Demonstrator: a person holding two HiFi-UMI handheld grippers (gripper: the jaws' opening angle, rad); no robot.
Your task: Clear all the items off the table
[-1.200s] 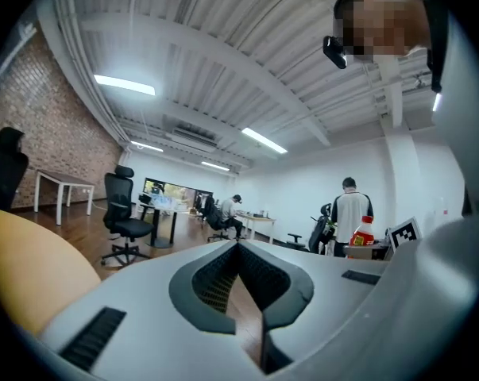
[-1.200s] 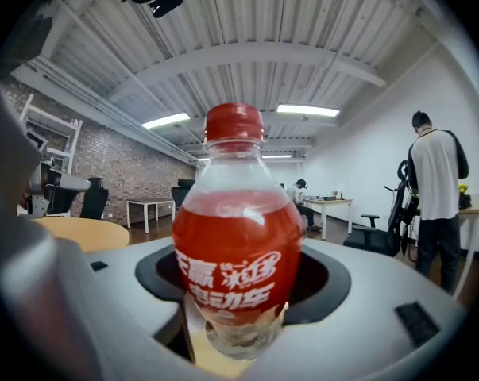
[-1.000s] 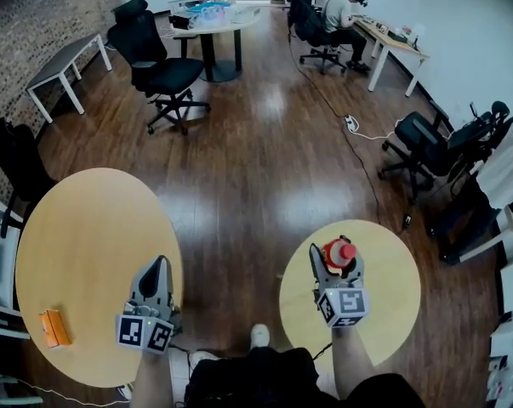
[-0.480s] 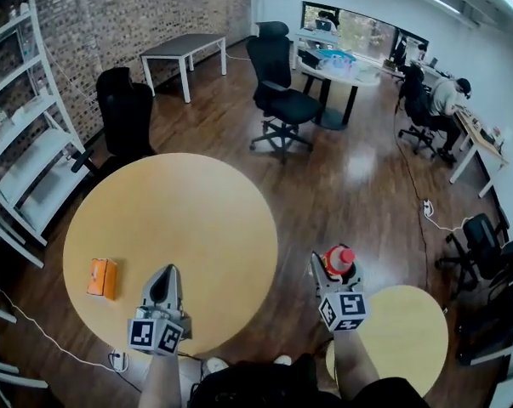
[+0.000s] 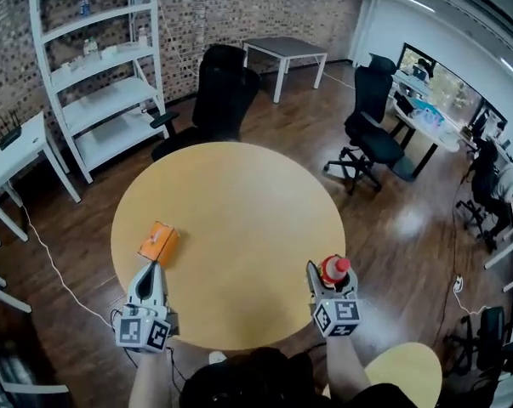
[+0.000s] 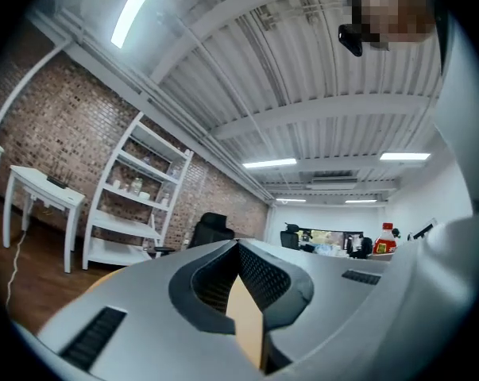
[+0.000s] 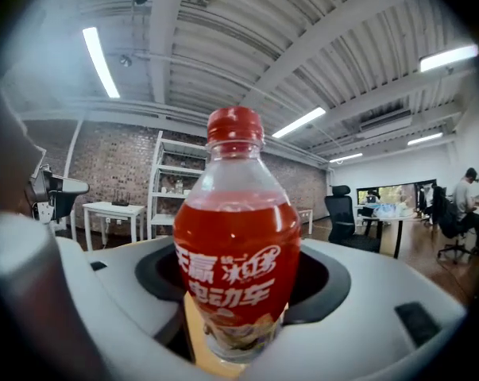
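Having turned, we now face the round counter (image 5: 239,194), our right gripper (image 5: 330,277) still grasping the red bottle (image 5: 336,268) by its edge, our left gripper (image 5: 151,267) clenched empty near the orange box (image 5: 158,243), seemingly the last item there

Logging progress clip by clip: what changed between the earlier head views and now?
The head view swung left: the large round table now sits centred, the small table slid to the bottom right, and the orange box lies just ahead of the left gripper. Nothing grasped or released: the right gripper still holds the red bottle, the left gripper's jaws stay shut and empty.
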